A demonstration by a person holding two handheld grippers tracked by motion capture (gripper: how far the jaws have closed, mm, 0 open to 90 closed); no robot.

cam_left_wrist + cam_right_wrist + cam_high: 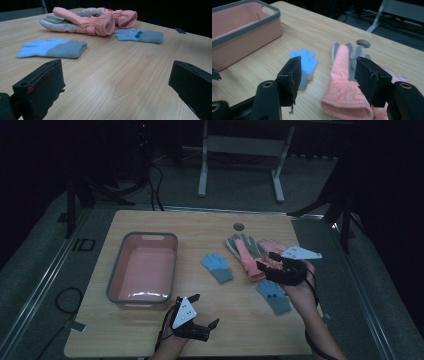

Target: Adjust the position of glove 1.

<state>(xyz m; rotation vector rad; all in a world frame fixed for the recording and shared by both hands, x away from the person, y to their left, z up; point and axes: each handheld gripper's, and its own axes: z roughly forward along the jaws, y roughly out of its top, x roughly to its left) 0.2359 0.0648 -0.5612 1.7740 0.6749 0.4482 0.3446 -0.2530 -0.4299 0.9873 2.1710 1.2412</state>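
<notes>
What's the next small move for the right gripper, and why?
Probably ease the right gripper down and forward onto the pink glove's cuff, then close. Its jaws stand apart above the cuff with nothing gripped, and the pink bin sits ready at the left.

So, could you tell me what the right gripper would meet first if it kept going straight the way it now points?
Most likely the pink glove: in the right gripper view its cuff lies just ahead of the right gripper, between the open jaws and a little below them. Depth is hard to judge, so it might pass just over it.
</notes>
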